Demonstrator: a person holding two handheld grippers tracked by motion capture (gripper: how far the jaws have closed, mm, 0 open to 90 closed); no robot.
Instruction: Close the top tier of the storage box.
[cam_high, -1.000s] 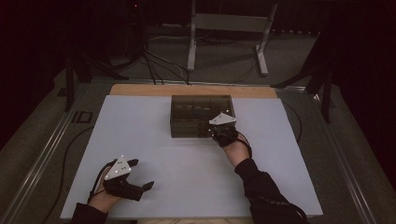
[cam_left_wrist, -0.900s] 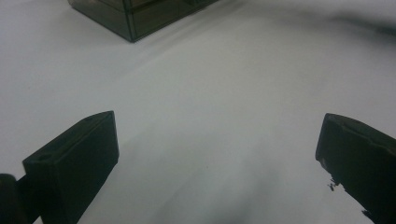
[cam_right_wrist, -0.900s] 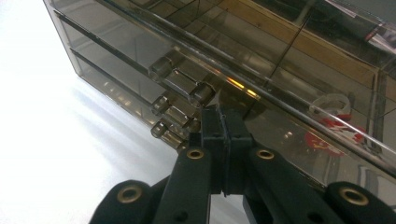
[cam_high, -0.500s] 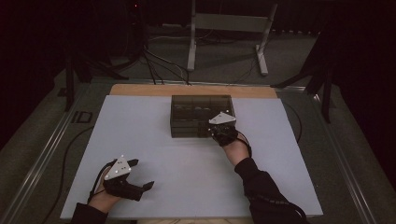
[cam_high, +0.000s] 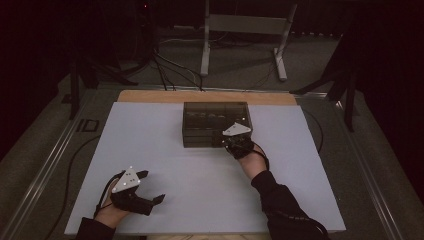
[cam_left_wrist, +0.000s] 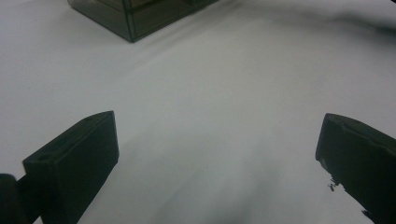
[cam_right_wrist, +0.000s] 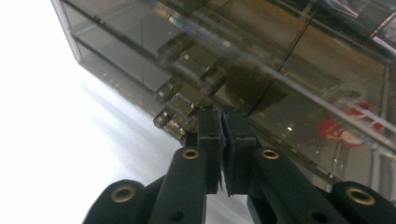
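High view: nothing has shifted over the last second, right gripper (cam_high: 235, 141) at the front of the smoked drawer box (cam_high: 215, 116); left gripper view: jaws wide, empty; right gripper view: jaws pinched at a drawer handle (cam_right_wrist: 187, 105), pull likely pending.

Dim, dark surroundings; the white table (cam_high: 200, 165) glares bright, and close views look soft.
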